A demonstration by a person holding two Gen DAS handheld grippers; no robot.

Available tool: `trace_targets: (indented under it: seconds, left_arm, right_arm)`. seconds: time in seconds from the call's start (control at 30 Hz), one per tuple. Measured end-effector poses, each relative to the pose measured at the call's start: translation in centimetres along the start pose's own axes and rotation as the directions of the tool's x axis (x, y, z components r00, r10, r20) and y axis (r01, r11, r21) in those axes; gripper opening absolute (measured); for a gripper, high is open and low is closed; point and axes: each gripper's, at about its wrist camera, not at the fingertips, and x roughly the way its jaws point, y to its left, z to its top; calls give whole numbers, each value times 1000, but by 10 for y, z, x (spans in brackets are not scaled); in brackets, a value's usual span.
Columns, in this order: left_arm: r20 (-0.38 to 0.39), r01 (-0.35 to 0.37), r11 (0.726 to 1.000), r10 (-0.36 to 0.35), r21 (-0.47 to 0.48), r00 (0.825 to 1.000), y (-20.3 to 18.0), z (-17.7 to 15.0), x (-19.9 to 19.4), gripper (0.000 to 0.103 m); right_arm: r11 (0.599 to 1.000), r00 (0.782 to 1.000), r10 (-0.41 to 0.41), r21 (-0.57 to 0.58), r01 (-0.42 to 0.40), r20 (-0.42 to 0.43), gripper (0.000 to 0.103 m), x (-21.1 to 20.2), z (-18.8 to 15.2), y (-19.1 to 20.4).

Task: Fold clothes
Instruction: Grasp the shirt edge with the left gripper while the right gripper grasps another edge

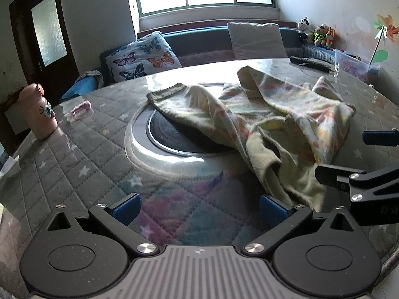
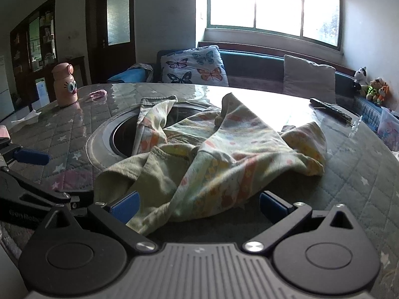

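Note:
A crumpled pale green garment (image 1: 271, 122) with pastel orange and yellow prints lies in a heap on the round table (image 1: 82, 154), partly over the dark round inset (image 1: 167, 137) at its middle. My left gripper (image 1: 199, 210) stands open just left of the garment's near edge, with only its right pad close to the cloth. My right gripper (image 2: 198, 205) is open too, and the garment's (image 2: 224, 154) near hem lies between its blue pads (image 2: 124, 208). The right gripper's fingers (image 1: 379, 137) show at the right edge of the left wrist view.
A pink bottle (image 1: 38, 112) with cartoon eyes stands at the table's left, a small pink object (image 1: 81, 108) beside it. A dark remote (image 1: 311, 63) lies at the far right. A bench with cushions (image 1: 144, 57) and soft toys (image 1: 321, 35) runs under the window.

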Motion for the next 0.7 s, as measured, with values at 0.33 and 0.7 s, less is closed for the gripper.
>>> trace_targets:
  seconds: [0.33, 0.7]
  left_arm:
    - [41, -16, 1000, 15, 19, 999, 11, 38, 14, 103]
    - [37, -9, 1000, 9, 12, 999, 16, 94, 71, 100]
  right_arm:
    - [1000, 1000, -15, -5, 15, 21, 103, 19, 38, -20]
    - [995, 997, -76, 63, 76, -7, 95, 82, 87, -57]
